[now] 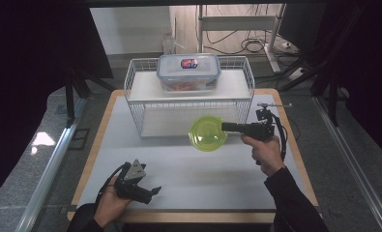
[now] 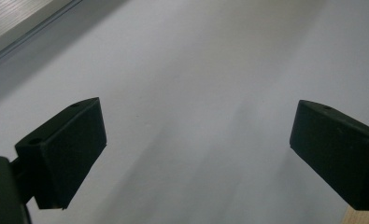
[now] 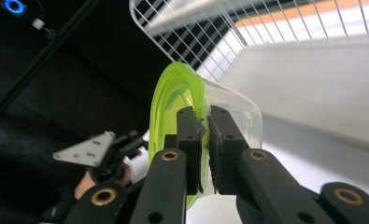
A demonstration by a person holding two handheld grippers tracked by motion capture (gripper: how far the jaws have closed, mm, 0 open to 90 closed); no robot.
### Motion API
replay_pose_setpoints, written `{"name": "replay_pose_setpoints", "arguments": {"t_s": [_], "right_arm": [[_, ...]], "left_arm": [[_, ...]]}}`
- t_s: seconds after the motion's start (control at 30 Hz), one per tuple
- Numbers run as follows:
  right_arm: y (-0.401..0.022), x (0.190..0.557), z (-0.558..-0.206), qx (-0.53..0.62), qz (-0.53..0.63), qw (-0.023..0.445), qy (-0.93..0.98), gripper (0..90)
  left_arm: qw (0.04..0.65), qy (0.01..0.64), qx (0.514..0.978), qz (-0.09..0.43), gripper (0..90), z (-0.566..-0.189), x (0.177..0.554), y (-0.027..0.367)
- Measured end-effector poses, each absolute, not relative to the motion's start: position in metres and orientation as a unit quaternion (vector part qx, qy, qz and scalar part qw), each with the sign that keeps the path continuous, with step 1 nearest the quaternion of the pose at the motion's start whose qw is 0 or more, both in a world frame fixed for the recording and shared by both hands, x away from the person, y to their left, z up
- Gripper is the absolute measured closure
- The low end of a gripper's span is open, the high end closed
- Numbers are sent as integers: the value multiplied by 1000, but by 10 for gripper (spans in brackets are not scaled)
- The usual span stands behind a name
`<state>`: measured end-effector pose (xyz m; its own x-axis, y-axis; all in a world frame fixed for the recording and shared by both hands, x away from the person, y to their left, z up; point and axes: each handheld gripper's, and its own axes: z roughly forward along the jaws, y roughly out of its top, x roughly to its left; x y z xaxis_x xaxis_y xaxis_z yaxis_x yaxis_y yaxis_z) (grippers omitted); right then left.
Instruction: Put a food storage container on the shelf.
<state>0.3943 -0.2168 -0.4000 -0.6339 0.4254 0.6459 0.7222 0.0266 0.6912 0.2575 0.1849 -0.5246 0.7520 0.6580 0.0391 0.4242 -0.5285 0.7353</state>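
The right gripper (image 1: pixel 226 127) is clamped tight on the rim of a green bowl (image 1: pixel 207 134), holding it clear of the counter (image 1: pixel 193 174) just in front of the wire rack (image 1: pixel 188 96), near the rack's lower right corner. In the right gripper view the bowl (image 3: pixel 173 100) is seen edge-on: translucent plastic, lime green at the lip and paler, almost clear, along its rounded wall, with the two black pads (image 3: pixel 189 135) pinching that wall from either side. The left gripper (image 1: pixel 147 192) sits low at the near left of the counter, jaws spread wide and holding nothing; its own view looks down on bare pale surface between the two black blocks. The counter has a smooth light-grey top with a wooden border, and a broad open stretch lies between the two hands and ahead of the rack. The rack is white wire mesh with a flat white shelf, and its lower bay is open toward the person. On the shelf stands a box (image 1: pixel 188 71), clear plastic with rounded corners and a bluish clip lid; the lid carries a small red-and-blue label too small to read.
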Motion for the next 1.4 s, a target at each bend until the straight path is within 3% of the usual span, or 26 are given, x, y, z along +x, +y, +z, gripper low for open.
{"name": "replay_pose_setpoints", "arguments": {"t_s": [0.43, 0.73, 1.13, 1.4], "right_arm": [[-201, 411, -312, -371, -617, 125, -683, 840], [-179, 449, -260, -386, -631, 101, -665, 840], [-141, 519, -258, -462, -616, 94, -631, 836], [-131, 532, -257, -505, -607, 79, -609, 805]], "left_arm": [[372, 314, 859, 157, 36, -525, 258, 185], [374, 313, 859, 154, 36, -524, 257, 186], [380, 309, 859, 151, 37, -524, 256, 186], [382, 305, 859, 150, 37, -523, 256, 186]]}}
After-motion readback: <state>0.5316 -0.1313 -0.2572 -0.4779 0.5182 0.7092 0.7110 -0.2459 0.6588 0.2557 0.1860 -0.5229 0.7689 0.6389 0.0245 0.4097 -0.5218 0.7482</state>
